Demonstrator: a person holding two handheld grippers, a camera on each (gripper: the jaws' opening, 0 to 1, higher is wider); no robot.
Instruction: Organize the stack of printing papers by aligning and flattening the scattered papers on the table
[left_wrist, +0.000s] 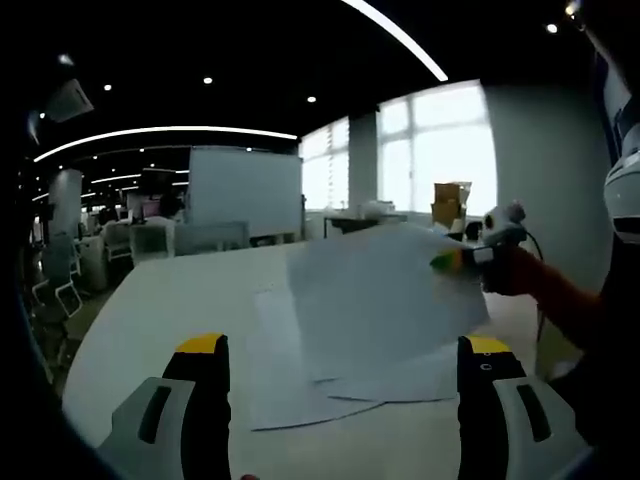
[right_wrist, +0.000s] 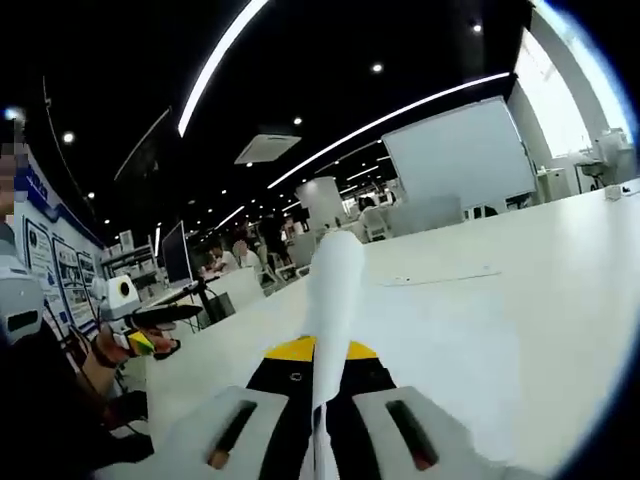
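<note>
Left gripper view: papers (left_wrist: 380, 300) (probably overlapping) askew.

One broad white table (left_wrist: 160, 310) is visible. On it, in the lower middle of the left gripper view, lie about three loose white paper sheets (left_wrist: 300, 390); one more white sheet (left_wrist: 385, 290) is lifted. Two yellow-tipped grippers: left (left_wrist: 340, 355), right (right_wrist: 322, 375).

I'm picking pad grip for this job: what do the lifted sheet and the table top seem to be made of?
The lifted sheet, clamped in the right gripper, looks like thin matte white printer paper: it bows in the air and is seen edge-on in the right gripper view. The table looks like a smooth white laminate with a soft sheen, though that is uncertain.
</note>
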